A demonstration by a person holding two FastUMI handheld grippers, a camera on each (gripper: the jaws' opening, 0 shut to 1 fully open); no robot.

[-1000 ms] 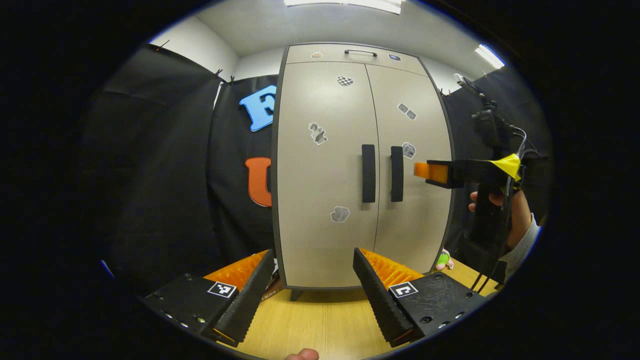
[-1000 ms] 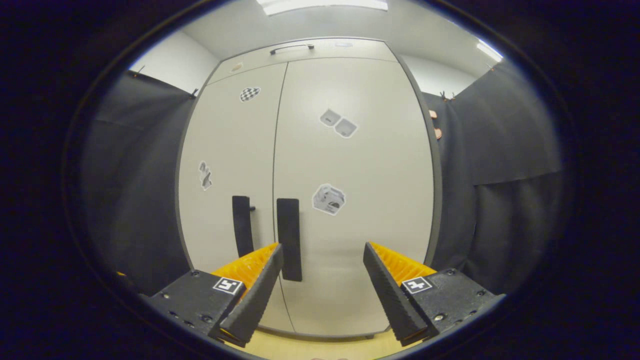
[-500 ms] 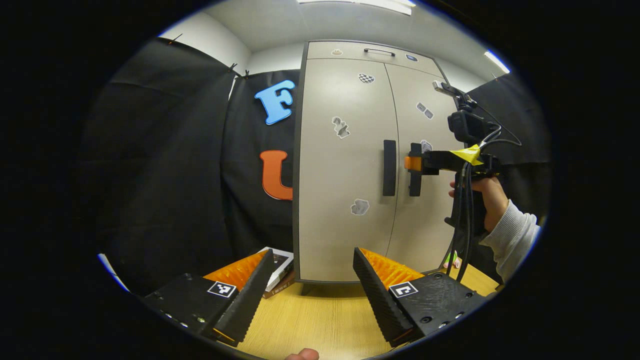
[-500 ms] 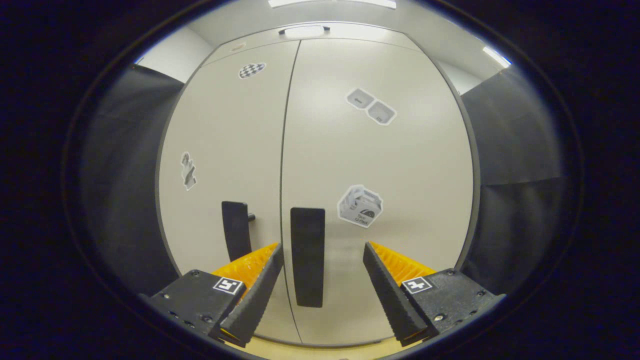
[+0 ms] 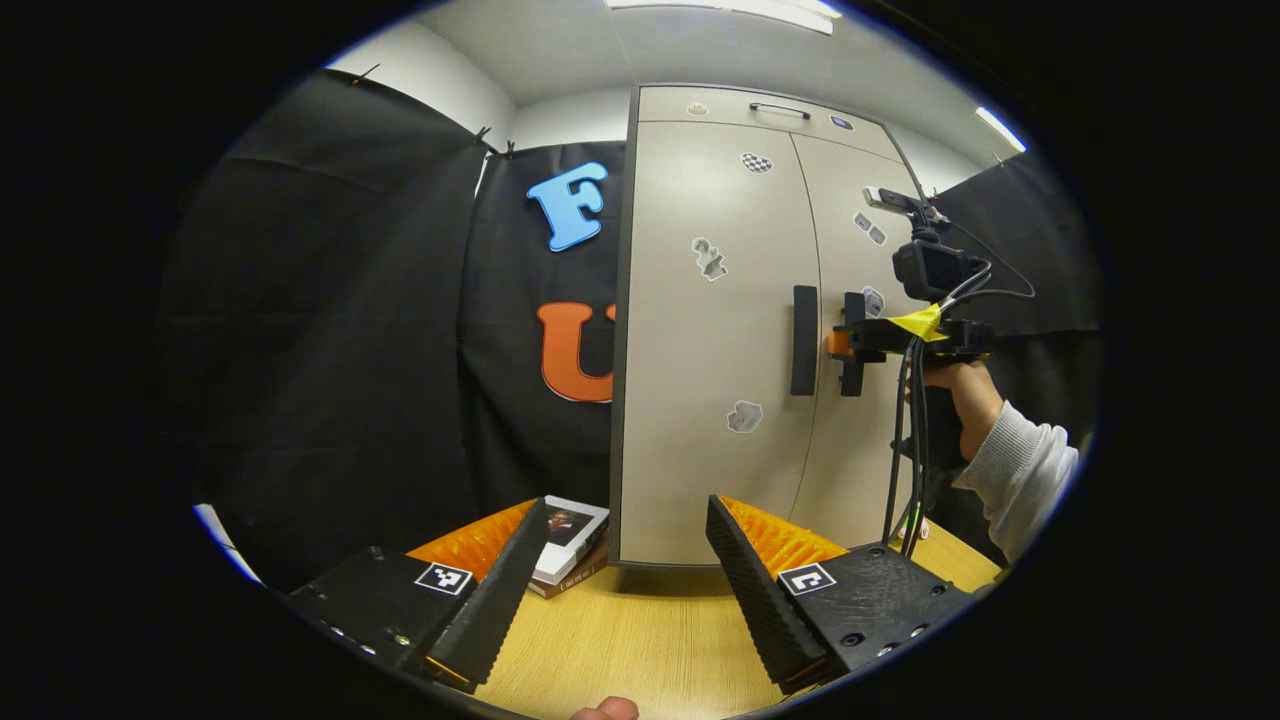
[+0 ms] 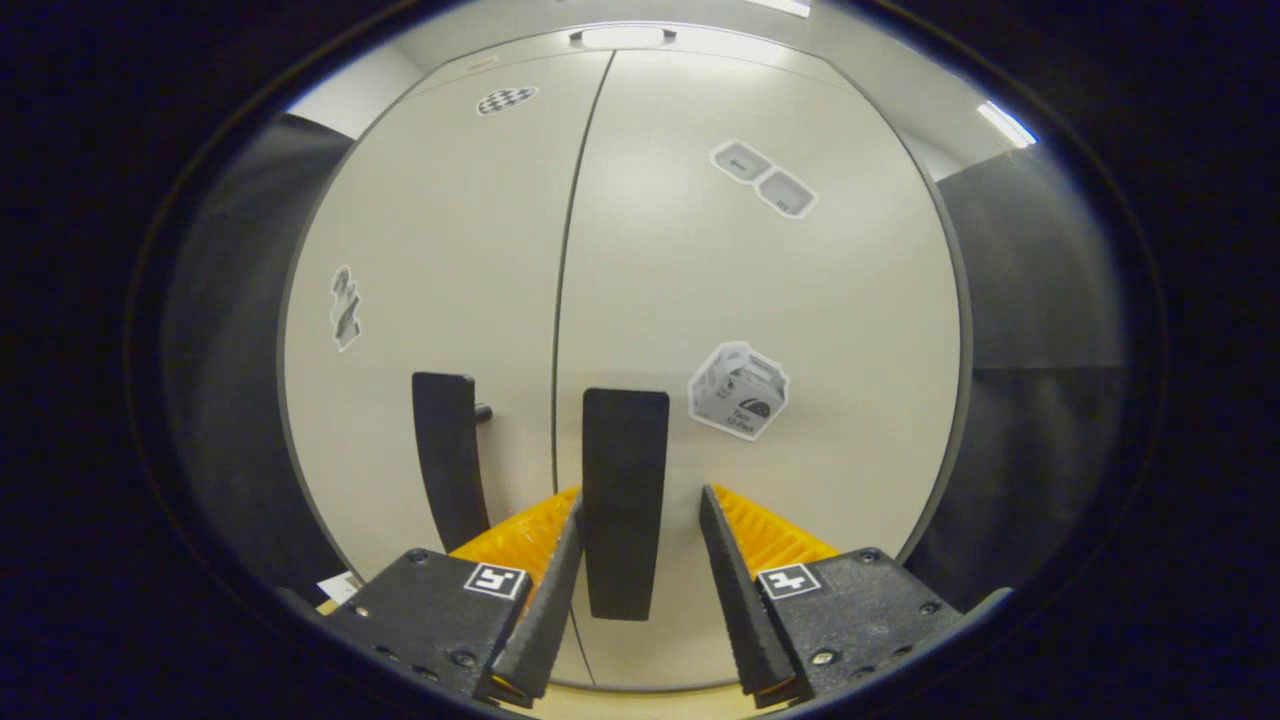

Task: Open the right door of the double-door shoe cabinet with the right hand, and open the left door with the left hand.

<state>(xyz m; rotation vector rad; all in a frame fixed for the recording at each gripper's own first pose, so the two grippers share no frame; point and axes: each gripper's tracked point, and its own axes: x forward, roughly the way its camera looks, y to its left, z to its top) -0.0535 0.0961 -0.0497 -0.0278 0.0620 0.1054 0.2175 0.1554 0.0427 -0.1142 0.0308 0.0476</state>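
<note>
The tall beige double-door shoe cabinet (image 5: 720, 330) stands on the pale wooden tabletop (image 5: 640, 640), both doors flush and closed, a thin seam running down between them. On the right door (image 6: 780, 300) the flat black vertical bar handle (image 6: 625, 500) sits squarely between the fingers of the right gripper (image 6: 632, 590), which are narrowed in around it; there is a sliver of space on the right side, so I would not call it a firm clamp yet (close, though). From the left gripper view that same right gripper (image 5: 850, 343) reaches in at handle height, held by a hand (image 5: 965, 385) in a light grey sleeve (image 5: 1020, 470). So the step in hand looks like taking hold of the right door's handle. The matching black handle on the left door (image 5: 804, 340) is untouched, and the left gripper (image 5: 625, 560) hangs well back over the table with its fingers spread wide, holding nothing. A small stack of books (image 5: 570, 545) lies at the cabinet's left foot. Next, I'd say: finish the squeeze, then pull back in an arc about the right-hand hinge.
</note>
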